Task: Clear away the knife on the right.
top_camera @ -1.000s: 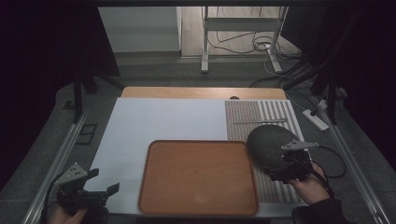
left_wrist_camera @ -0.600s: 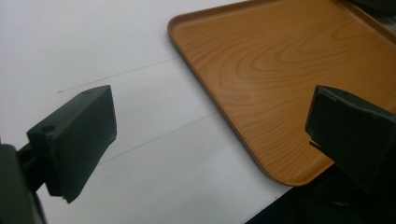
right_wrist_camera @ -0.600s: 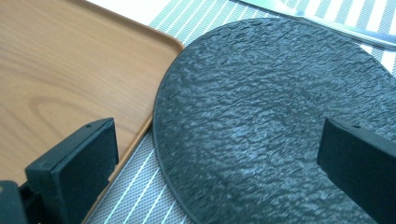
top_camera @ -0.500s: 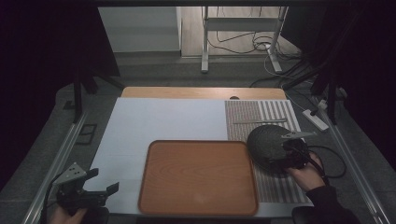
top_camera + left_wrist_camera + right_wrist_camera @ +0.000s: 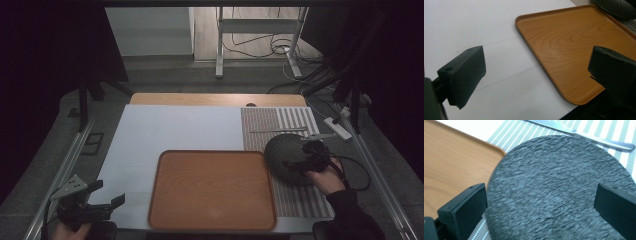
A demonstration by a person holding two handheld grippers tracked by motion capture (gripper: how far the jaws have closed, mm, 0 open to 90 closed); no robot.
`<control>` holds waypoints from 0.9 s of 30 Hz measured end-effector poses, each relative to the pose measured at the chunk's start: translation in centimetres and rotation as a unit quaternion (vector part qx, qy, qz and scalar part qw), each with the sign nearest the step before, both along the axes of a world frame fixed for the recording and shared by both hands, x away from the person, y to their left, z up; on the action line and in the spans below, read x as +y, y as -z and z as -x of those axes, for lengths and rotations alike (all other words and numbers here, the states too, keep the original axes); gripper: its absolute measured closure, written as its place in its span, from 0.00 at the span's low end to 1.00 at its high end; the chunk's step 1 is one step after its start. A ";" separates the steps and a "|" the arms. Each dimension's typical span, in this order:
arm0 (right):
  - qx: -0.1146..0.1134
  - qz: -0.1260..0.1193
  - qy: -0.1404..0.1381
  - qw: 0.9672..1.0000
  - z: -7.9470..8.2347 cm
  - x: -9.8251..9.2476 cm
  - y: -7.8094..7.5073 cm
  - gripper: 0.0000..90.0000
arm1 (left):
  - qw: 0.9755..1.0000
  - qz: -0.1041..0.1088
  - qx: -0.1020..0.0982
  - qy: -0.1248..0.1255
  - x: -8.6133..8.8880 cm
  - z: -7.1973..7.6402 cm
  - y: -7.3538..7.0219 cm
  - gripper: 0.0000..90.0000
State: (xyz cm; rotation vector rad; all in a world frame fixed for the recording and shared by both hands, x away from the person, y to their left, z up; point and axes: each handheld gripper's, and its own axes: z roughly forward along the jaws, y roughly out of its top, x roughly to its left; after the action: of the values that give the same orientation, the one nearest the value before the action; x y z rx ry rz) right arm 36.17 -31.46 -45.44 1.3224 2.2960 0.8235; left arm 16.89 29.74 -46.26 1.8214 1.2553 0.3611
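One dark plate (image 5: 559,187) btwn right gripper's (image 5: 541,202) wide-apart jaws, one tray (image 5: 212,190), one knife (image 5: 584,135); left gripper (image 5: 536,72) jaws apart, empty.

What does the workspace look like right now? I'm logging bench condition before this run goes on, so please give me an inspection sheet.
Surface: white table top with a striped placemat at its right.
Job's things: dark textured round plate on the placemat, its edge by the wooden tray; the tray is bare.
Clutter: a metal knife on the placemat beyond the plate.
Grippers: left gripper open at the table's near left corner; right gripper open, jaws spread over the plate, not closed on it.
Cables: black cable trailing from the right gripper; loose cables on the floor.
Surroundings: metal stand legs behind the table, dark around.
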 end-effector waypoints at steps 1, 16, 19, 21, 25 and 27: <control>0.002 0.002 0.006 1.000 -0.6 -0.2 0.1 0.00 | 1.000 -0.002 0.002 -0.001 -0.1 0.0 0.0 0.03; 0.014 0.025 0.030 0.999 -4.6 -0.9 0.8 0.00 | 0.998 -0.053 0.008 0.011 -1.2 -0.2 -0.1 0.03; 0.015 0.025 0.039 0.999 -5.5 -0.9 0.7 0.00 | 0.998 -0.059 0.009 0.011 -1.3 -0.2 -0.1 0.03; 0.018 0.021 0.042 0.999 -5.9 -0.9 0.7 0.00 | 0.998 -0.065 0.011 0.013 -1.5 -0.3 -0.1 0.03; 0.027 0.030 0.043 0.998 -7.0 -0.7 1.0 0.00 | 0.997 -0.072 0.012 0.014 -1.6 -0.3 -0.1 0.03; 0.028 0.035 0.042 0.998 -7.2 -0.7 1.1 0.00 | 0.997 -0.072 0.012 0.014 -1.6 -0.3 -0.1 0.03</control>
State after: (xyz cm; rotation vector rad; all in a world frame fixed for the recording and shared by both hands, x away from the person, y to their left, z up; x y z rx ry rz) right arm 43.42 -32.12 -46.56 1.4175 2.2734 0.6806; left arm 17.15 28.17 -46.16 1.9670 1.2461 0.4252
